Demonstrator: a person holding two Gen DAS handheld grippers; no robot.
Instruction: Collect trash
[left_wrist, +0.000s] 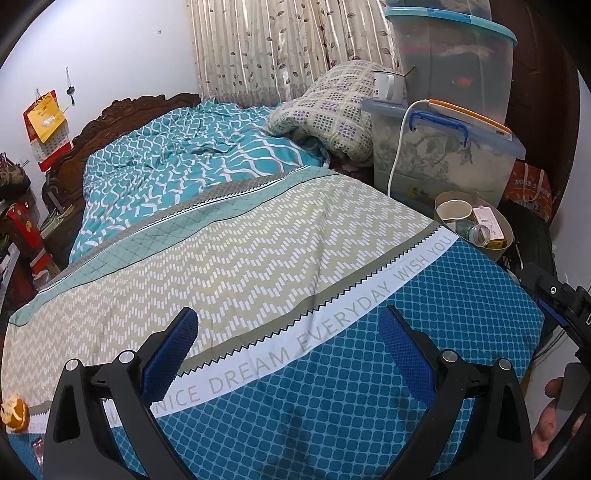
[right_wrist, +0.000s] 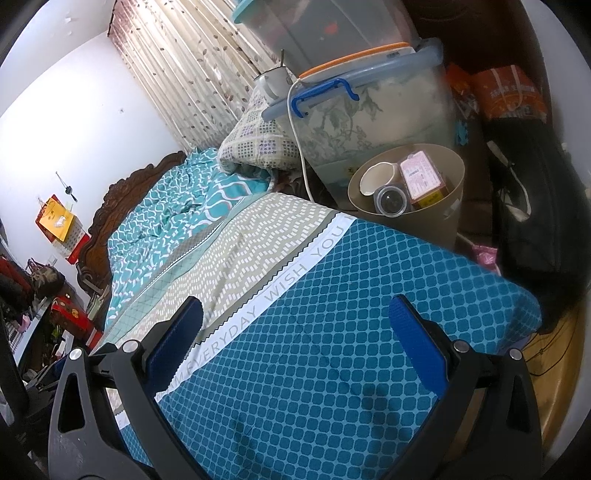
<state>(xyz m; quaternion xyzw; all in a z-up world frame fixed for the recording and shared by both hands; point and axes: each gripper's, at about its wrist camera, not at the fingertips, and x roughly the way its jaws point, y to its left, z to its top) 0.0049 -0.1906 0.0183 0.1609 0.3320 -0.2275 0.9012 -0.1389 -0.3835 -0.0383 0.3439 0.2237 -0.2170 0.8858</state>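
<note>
Hovering over the foot of the bed (left_wrist: 295, 387) right now, both grippers. Left gripper (left_wrist: 288, 354) hanging with jaws spread wide, nothing between the blue pads (left_wrist: 170, 354), just the teal honeycomb bedspread showing through the gap. Same deal on the right gripper (right_wrist: 295, 347): fingers apart, gripping nothing, floating above the same blue patch.

Sitting at the bed's far right edge, a tan bin (right_wrist: 436, 206), already holding a paper cup (right_wrist: 380, 177), a clear plastic bottle (right_wrist: 391, 201) lying neck-out, and a small box with a pink label (right_wrist: 421, 173). Bin touching the bedspread's edge, tucked just in front of a clear storage tub with a blue handle (right_wrist: 369, 107).

Still lying on the bed at the near left edge of the left view: an orange peel (left_wrist: 14, 413), well apart from the bin and off to the side of the left gripper. Peeking in at far right of that view, a hand (left_wrist: 550, 421) on the other gripper's grip.
</note>
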